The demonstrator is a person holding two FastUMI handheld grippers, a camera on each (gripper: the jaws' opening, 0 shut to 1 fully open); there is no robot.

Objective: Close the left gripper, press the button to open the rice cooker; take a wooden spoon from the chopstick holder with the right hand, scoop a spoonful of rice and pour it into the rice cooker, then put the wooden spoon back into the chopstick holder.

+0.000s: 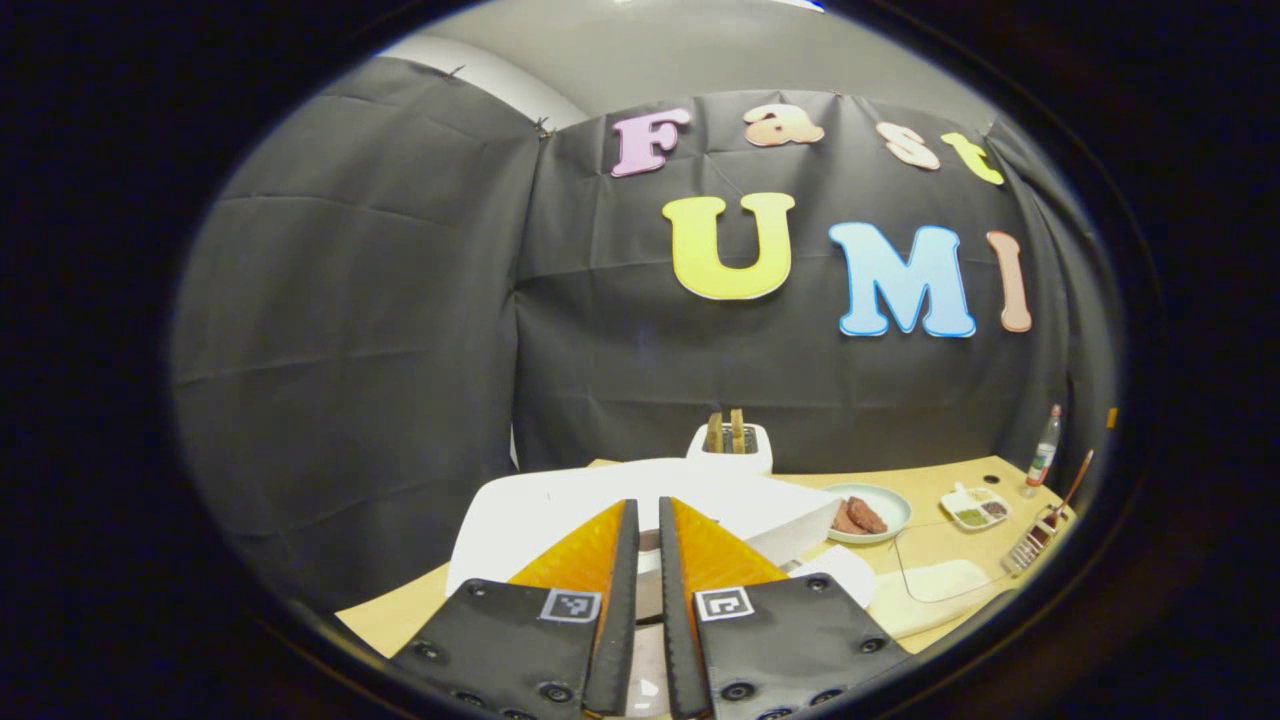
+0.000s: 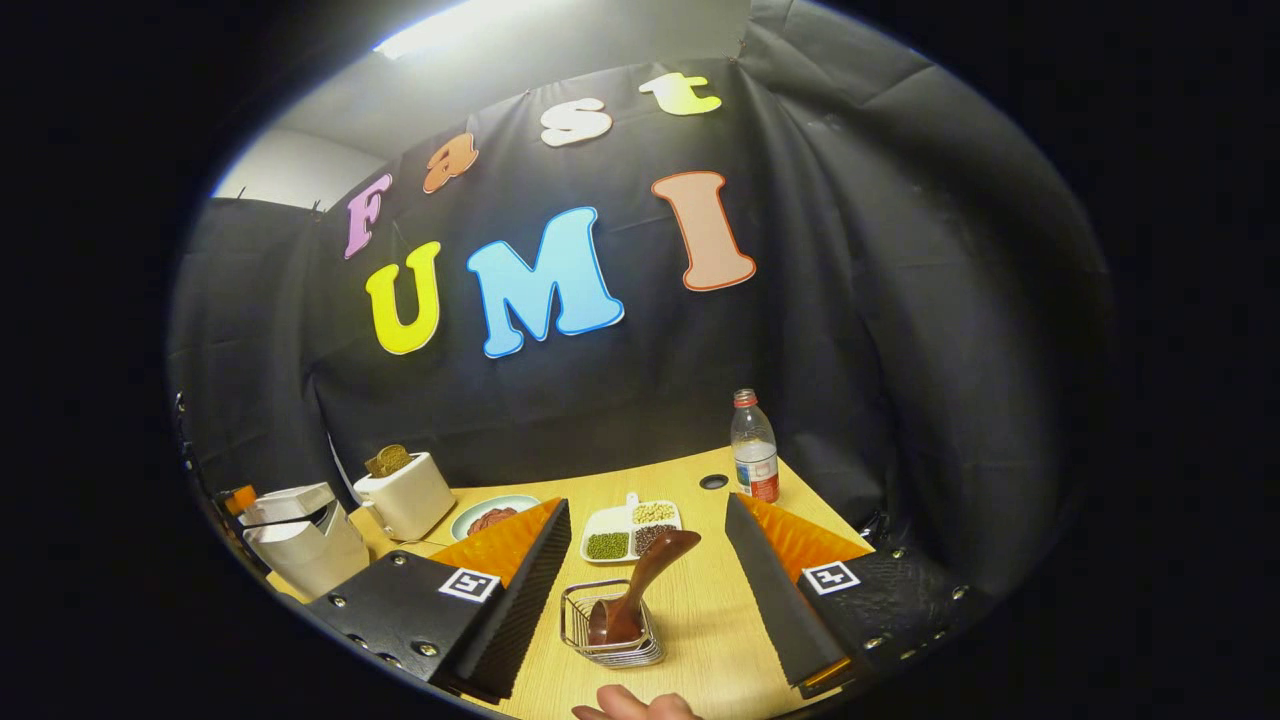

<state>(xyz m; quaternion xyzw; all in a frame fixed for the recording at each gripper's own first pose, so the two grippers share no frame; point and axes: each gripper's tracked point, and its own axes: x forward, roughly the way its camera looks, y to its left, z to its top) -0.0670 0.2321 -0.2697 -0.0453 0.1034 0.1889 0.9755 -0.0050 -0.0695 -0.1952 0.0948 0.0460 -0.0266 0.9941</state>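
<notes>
A: Step? Left gripper (image 1: 640, 560) fingers nearly together, hovering over the closed white rice cooker (image 1: 560, 505). Judging: button press is next, needs a short push down.

B: Right gripper (image 2: 640, 585) fingers wide, holding nothing; wooden spoon (image 2: 640, 585) sits in the wire chopstick holder (image 2: 612, 640) on the bench (image 2: 700, 610), between them. Right gripper view shows the cooker (image 2: 300, 545) far left.

Booth wall (image 2: 880, 300): black cloth, creased, hung in panels, pinned at top edge. Pale ceiling (image 1: 700, 50) above cloth; bright light strip (image 2: 440, 30) overhead in right gripper view. White wall patch (image 2: 290, 175) visible past cloth's upper left corner. Table (image 2: 700, 600): light wood top, round cable hole (image 2: 713, 482) near back edge, set against cloth.
</notes>
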